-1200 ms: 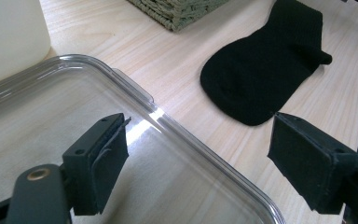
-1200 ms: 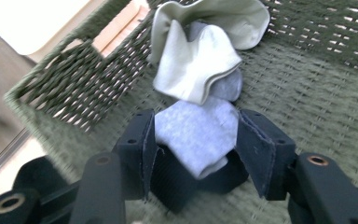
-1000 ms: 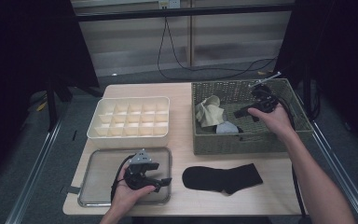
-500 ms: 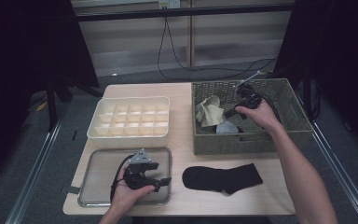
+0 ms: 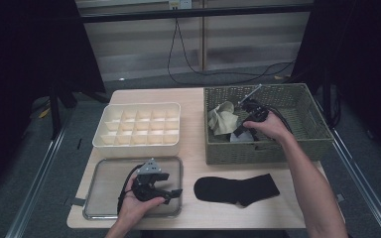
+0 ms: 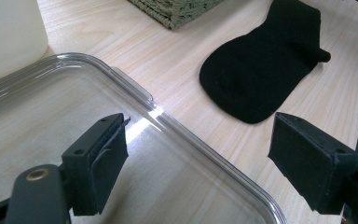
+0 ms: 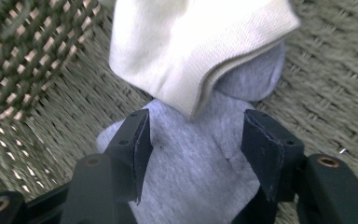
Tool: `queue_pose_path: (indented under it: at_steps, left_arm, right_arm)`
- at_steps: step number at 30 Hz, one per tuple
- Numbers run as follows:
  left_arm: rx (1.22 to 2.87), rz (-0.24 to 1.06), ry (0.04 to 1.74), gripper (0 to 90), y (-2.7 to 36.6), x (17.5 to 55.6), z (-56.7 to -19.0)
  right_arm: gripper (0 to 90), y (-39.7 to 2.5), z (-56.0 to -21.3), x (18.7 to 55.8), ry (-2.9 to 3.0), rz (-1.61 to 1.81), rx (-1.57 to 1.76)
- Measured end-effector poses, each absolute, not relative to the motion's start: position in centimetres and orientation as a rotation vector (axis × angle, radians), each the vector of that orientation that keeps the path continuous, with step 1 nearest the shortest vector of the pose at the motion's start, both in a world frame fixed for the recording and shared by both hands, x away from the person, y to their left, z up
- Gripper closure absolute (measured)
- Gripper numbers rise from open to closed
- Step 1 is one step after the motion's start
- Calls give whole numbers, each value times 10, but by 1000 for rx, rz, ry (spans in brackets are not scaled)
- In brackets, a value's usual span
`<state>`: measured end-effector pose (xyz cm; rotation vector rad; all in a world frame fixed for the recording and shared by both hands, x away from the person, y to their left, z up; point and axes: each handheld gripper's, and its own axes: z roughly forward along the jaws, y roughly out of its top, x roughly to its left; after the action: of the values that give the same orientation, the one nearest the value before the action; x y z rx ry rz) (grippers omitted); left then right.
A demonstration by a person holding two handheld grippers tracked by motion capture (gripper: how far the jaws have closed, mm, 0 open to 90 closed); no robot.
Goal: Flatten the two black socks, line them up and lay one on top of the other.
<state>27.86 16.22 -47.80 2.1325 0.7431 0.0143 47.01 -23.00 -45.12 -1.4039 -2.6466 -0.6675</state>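
Right gripper (image 7: 193, 154) dropped toward two basket socks (image 7: 200, 177).

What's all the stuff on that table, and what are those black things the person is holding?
Table: one, light wood.
Divided box: one, cream, back left, compartments empty.
Tray: one, clear plastic, front left.
Basket: one, olive wicker, back right.
Cream sock: one, in the basket, lying over the grey one.
Grey sock: one, on the basket floor.
Black sock: one, flat on the table at the front.
Left gripper: black, jaws open over the tray.
Right gripper: black, jaws open over the grey sock.
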Motion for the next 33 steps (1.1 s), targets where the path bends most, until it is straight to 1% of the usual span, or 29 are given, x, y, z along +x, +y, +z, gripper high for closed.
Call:
queue_pose_path:
  at_steps: [3,6,7,8,9,10,13,18,27,33]
  left_arm:
    - [2139,11,740,190,162,279,-478]
    - [2135,9,742,190,162,279,-479]
    - [2135,9,742,189,162,279,-479]
    - [2135,11,742,189,162,279,-479]
    - [2136,11,742,189,162,280,-479]
    - [2136,11,742,189,162,280,-479]
    - [2135,12,744,189,162,280,-479]
    - [2132,14,747,189,163,280,-478]
    - [2124,12,754,189,164,281,-479]
    - [2125,13,756,188,165,281,-479]
  right_arm:
    - [480,-229,-455,471,-2646,-615,-1398]
    - [631,-228,-457,471,-2648,-566,-1407]
    - [631,-228,-457,471,-2648,-566,-1407]
    - [694,-228,-457,471,-2650,-564,-1412]
    - [818,-228,-455,471,-2660,-570,-1431]
    - [848,-229,-454,471,-2665,-575,-1428]
    - [870,-231,-450,471,-2670,-613,-1453]
    - [873,-241,-440,472,-2629,-768,-1516]
    - [875,-268,-429,478,-2569,-929,-1708]
    - [875,-291,-425,477,-2531,-930,-1791]
